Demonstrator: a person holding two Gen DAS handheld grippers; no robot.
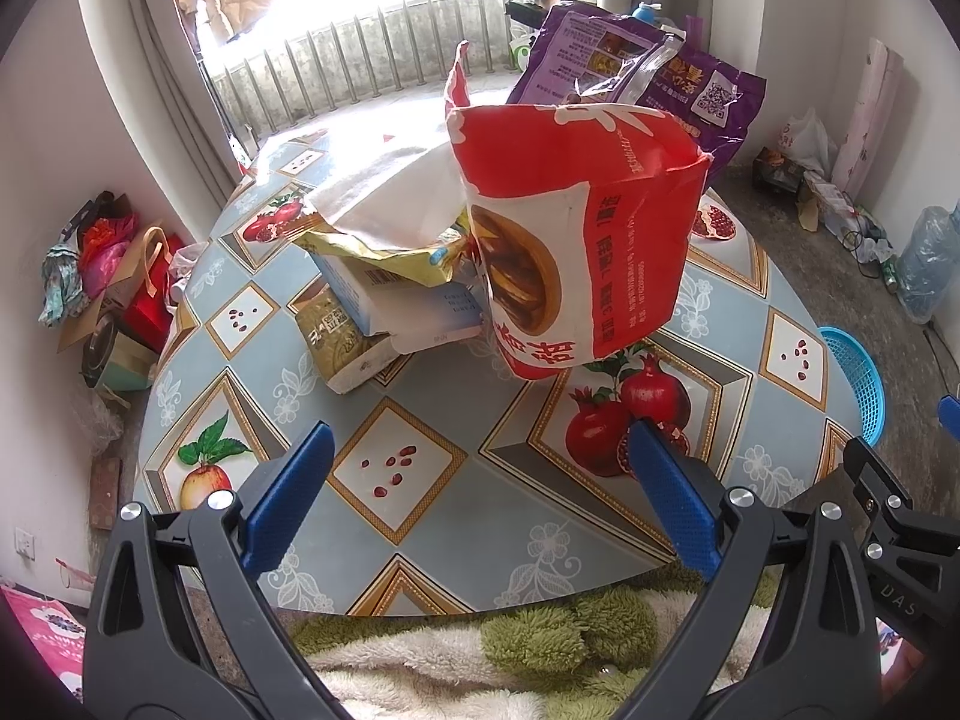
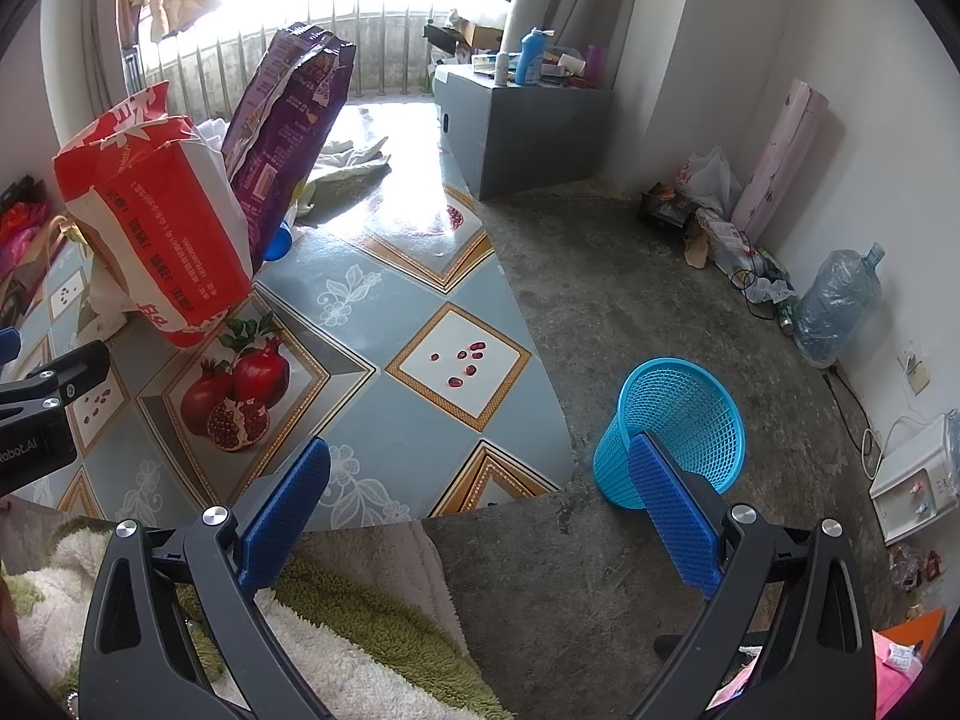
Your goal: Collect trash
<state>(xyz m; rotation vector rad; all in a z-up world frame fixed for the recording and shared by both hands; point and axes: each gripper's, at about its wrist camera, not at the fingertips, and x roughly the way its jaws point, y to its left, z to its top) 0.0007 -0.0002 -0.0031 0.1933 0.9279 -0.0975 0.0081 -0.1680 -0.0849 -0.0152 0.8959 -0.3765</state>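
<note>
Nearest, both tools hang over a shaggy green-and-cream cloth (image 1: 540,642) at the table's near edge. Left gripper (image 1: 480,450): jaws spread wide, nothing between them, over bare tablecloth. Right gripper (image 2: 480,468): likewise wide and empty, straddling the table's right edge, one finger over the cloth, the other over the floor in front of the basket. Table (image 1: 420,516), round, pomegranate-print cover; near half is open. Mid-table, the trash: a red-and-white snack bag (image 1: 576,252) standing upright with its top torn open, and just left of it a heap of a flattened white-and-blue carton (image 1: 414,306), a yellow wrapper (image 1: 384,252), a gold packet (image 1: 336,330) and white tissue (image 1: 390,186) on top. Behind the red bag, a purple bag (image 1: 636,78) stands leaning, close to it. Blue mesh wastebasket (image 2: 678,426) sits on the concrete floor just off the table's right edge; what shows of its inside looks empty. Judgement: collection barely begun, every piece still on the table. Room: clear approach across the near tablecloth to the pile; open floor around the basket; the stacked heap could slide if nudged. Farther off, clutter along the walls, a water jug (image 2: 840,300), railing and bright window.
</note>
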